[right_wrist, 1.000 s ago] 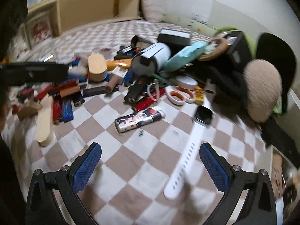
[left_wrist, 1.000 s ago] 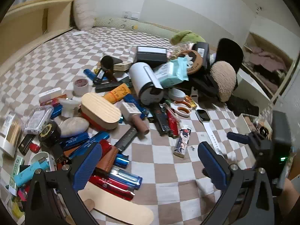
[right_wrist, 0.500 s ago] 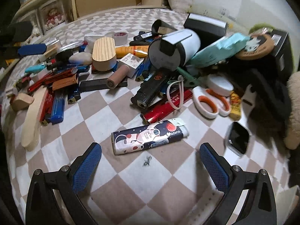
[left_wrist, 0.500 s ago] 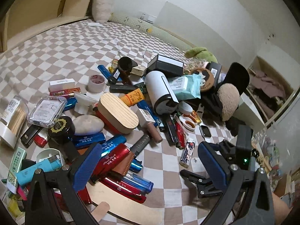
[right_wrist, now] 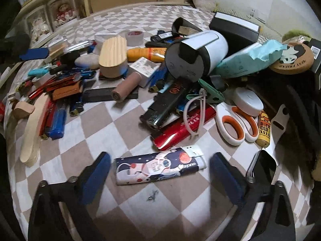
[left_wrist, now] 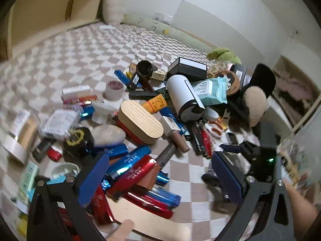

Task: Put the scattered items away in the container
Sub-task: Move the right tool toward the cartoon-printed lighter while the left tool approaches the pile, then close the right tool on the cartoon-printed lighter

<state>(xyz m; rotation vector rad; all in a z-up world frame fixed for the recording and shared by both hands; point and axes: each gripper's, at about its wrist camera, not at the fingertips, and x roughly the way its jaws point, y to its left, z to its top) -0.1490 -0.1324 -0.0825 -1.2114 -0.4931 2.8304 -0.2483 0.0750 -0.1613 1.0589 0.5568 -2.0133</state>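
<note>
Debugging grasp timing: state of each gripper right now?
Left gripper: open, holding nothing, above the lighter pile.
Right gripper: open, fingers either side of the astronaut-print lighter, not yet closed on it.

- Brown-and-white checkered bed cover [left_wrist: 76, 52] beneath everything.
- Pale wooden headboard shelf [left_wrist: 50, 14] at the far edge.
- Fluffy white pillow [left_wrist: 112, 6] beside it.
- Green plush toy [left_wrist: 224, 55] near the white wall [left_wrist: 230, 10].
</note>
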